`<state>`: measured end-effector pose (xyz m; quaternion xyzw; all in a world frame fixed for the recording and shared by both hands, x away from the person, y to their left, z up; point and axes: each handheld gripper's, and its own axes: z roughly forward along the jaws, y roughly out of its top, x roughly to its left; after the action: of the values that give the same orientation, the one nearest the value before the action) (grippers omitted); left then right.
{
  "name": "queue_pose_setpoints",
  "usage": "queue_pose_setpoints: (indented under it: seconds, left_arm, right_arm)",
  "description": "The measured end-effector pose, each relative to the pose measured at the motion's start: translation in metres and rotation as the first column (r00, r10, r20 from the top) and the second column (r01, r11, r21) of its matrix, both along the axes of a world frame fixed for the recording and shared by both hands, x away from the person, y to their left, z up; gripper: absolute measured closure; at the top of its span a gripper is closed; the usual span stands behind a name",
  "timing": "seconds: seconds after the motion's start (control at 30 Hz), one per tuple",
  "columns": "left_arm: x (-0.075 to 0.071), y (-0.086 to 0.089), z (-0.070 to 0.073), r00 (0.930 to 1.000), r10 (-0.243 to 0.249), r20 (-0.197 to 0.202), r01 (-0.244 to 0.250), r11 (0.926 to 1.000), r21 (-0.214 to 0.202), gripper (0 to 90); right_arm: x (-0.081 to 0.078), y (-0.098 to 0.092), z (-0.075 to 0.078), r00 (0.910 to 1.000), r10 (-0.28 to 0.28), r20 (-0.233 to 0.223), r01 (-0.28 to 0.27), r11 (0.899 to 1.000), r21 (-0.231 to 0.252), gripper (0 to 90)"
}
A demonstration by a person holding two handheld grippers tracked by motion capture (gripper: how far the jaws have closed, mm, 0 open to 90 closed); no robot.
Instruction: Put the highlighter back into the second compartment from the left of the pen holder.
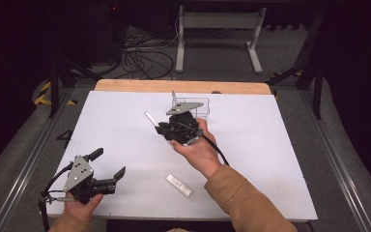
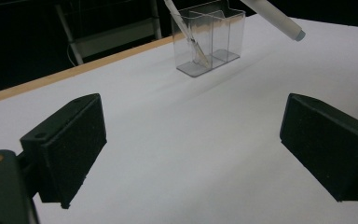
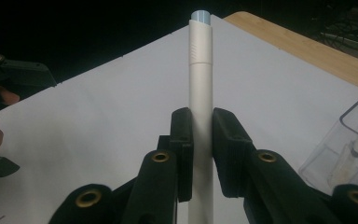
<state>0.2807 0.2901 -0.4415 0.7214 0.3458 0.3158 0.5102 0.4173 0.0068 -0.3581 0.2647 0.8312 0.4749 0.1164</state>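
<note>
- The right gripper (image 3: 202, 140) is clamped on a white pen (image 3: 200, 84), pads pressing either side of the barrel around its middle, with the capped end sticking out well past the jaws.
- From the high view, that right gripper (image 1: 160, 126) holds the pen (image 1: 150, 118) in the air above the middle of the worktop, just in front of the clear holder (image 1: 199, 106).
- I'd judge the pen light and stiff, with a smooth round barrel that could roll or slide between flat pads; a mid-barrel hold like this one looks sensible, since it leaves one end free to go into a compartment.
- The clear holder (image 2: 209, 37) looks like thin hard plastic, easy to nudge or tip; one compartment already has a slim pen-like thing (image 2: 186, 32) leaning in it.
- The left gripper (image 1: 107, 166) rests near the front left corner with its jaws spread wide and nothing between them.
- A small white cap-like piece (image 1: 179, 185) lies flat near the front edge, well apart from both grippers.
- The worktop (image 1: 261, 145) is a smooth white sheet on a wooden board, probably slippery.
- Beyond it the room is dark, with grey floor, loose cables (image 1: 142, 58) and a white frame stand (image 1: 220, 29).
</note>
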Motion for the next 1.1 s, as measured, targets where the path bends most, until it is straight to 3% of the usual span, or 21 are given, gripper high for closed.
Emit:
queue_pose_setpoints:
  seconds: [0.4,0.67,1.1]
  left_arm:
    - [0.0,0.0,0.0,1.0,0.002,0.0,-0.002,1.0,-0.003,7.7]
    - [0.0,0.0,0.0,1.0,0.002,0.0,-0.002,1.0,0.0,7.6]
    - [0.0,0.0,0.0,1.0,0.003,0.0,-0.003,1.0,0.0,7.7]
  right_arm:
    - [0.003,-0.01,0.003,0.9988,-0.004,0.049,0.001,0.998,0.059,79.0]
    - [0.006,-0.019,0.005,0.9927,0.024,0.118,-0.039,0.991,0.124,79.0]
    - [0.02,-0.039,0.012,0.9842,-0.057,0.168,0.017,0.973,0.23,79.0]
